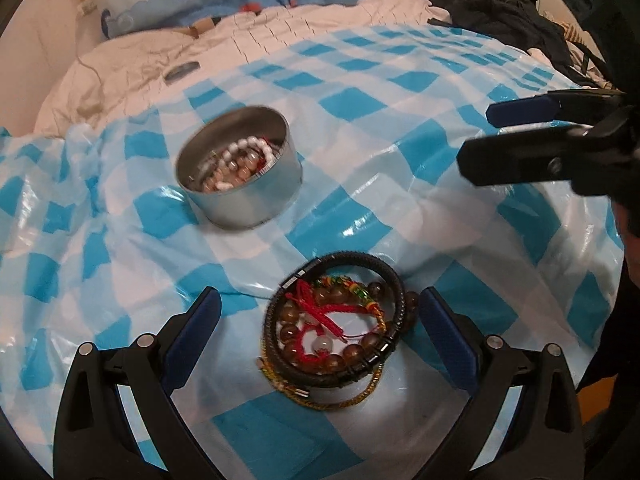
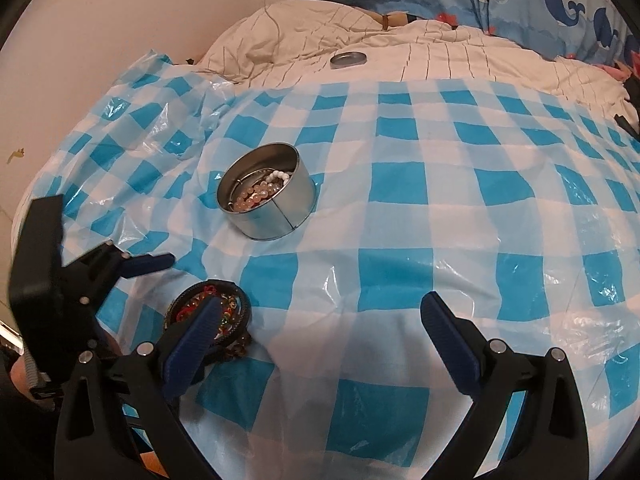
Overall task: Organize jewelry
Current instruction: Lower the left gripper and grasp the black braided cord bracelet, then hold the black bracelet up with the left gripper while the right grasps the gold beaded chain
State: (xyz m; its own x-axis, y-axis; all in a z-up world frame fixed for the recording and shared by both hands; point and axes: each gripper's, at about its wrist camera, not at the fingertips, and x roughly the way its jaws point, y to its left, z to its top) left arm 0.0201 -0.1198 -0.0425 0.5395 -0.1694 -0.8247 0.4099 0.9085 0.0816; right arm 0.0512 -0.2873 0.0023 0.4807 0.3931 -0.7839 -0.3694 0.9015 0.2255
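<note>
Directly ahead of your left claw (image 1: 320, 320) lies the pile of bracelets (image 1: 336, 328): a black cord band coiled around brown beads, red knotted string and a gold chain, all tangled together on the checked plastic sheet (image 1: 400, 184) spread over the bed. Your left claw is spread wide with nothing in it, its blue pads (image 1: 192, 332) standing to either side of the pile without touching, which looks like a line-up for scooping the whole heap in one grab. Your right claw (image 2: 320, 328) is likewise wide apart and empty, hovering over bare sheet just beside the pile, probably held back so the left has room. Farther toward the head of the bed sits the round metal tin (image 1: 240, 168), lid off, already holding pale pink and white beaded strands; it is upright and well apart from the pile, so it reads as the destination. What appears to be its lid (image 2: 348, 59) rests beyond the sheet's far edge on the white quilt (image 2: 320, 32). Expect the loose strands to snag or trail when you lift.
</note>
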